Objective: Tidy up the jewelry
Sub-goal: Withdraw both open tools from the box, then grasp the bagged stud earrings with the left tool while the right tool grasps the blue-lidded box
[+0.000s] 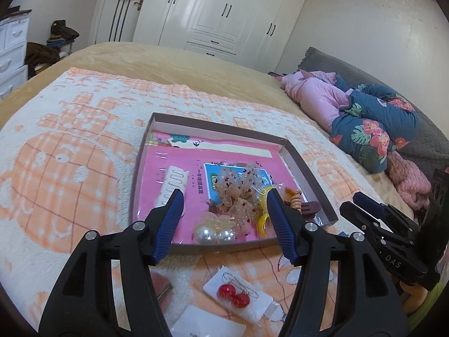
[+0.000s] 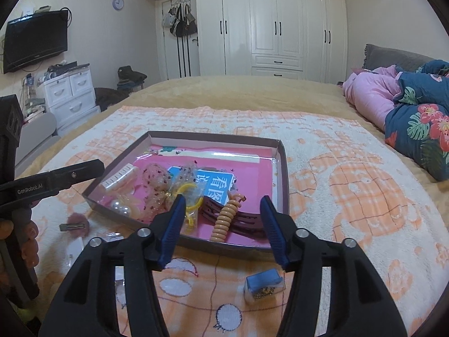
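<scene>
A shallow cardboard box (image 1: 306, 165) (image 2: 283, 174) lined with pink sheets lies on the blanket. It holds a white comb clip (image 1: 171, 188), a sheer scrunchie (image 1: 238, 193), a pearl clip (image 1: 214, 234), yellow rings (image 1: 263, 221), an orange spiral tie (image 2: 224, 219) and a dark claw clip (image 2: 247, 219). My left gripper (image 1: 224, 196) is open and empty above the box's near edge. My right gripper (image 2: 223, 200) is open and empty over the near right corner. Red ball earrings in a clear bag (image 1: 234, 296) lie in front of the box. A small blue-lidded case (image 2: 263, 283) lies below the right gripper.
A pink fuzzy hair clip (image 2: 75, 226) and small white cards (image 1: 207, 327) lie on the orange-and-white blanket (image 2: 350, 196). Pink and blue floral bedding (image 2: 415, 118) is heaped at the right. White wardrobes (image 2: 280, 25) and a drawer unit (image 2: 70, 95) stand beyond the bed.
</scene>
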`<control>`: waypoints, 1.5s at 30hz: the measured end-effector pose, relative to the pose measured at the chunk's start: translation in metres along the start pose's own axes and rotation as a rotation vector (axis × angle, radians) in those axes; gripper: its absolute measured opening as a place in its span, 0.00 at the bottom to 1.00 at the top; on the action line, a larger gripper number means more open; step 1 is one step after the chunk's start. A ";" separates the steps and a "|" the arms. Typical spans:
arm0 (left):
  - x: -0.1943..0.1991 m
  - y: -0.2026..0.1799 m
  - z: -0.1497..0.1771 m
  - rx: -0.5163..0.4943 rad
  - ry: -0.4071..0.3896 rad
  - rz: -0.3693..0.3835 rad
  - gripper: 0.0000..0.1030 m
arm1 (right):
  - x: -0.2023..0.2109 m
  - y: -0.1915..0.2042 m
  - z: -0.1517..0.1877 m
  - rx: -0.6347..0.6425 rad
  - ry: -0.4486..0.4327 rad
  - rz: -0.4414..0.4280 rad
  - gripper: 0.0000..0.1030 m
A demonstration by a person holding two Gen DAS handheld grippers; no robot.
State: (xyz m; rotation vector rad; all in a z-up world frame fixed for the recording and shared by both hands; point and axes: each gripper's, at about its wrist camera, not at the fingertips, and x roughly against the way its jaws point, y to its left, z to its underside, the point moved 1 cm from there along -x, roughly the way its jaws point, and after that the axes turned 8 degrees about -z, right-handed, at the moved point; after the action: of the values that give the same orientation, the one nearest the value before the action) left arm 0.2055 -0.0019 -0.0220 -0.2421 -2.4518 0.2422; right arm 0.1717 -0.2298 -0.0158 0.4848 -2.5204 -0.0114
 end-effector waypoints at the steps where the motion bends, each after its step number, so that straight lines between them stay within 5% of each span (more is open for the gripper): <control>1: 0.004 0.000 0.000 0.001 -0.005 -0.004 0.56 | 0.003 0.002 0.000 0.001 -0.005 -0.004 0.58; 19: 0.050 0.000 0.017 -0.007 -0.055 -0.064 0.82 | 0.049 0.020 0.007 0.037 -0.053 -0.048 0.72; 45: 0.069 0.014 0.075 -0.018 0.057 -0.122 0.82 | 0.070 0.022 0.043 0.053 -0.012 -0.056 0.78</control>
State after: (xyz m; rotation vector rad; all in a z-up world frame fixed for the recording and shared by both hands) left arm 0.1073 0.0192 -0.0420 -0.1046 -2.4029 0.1580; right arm 0.0871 -0.2372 -0.0120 0.5782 -2.5234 0.0310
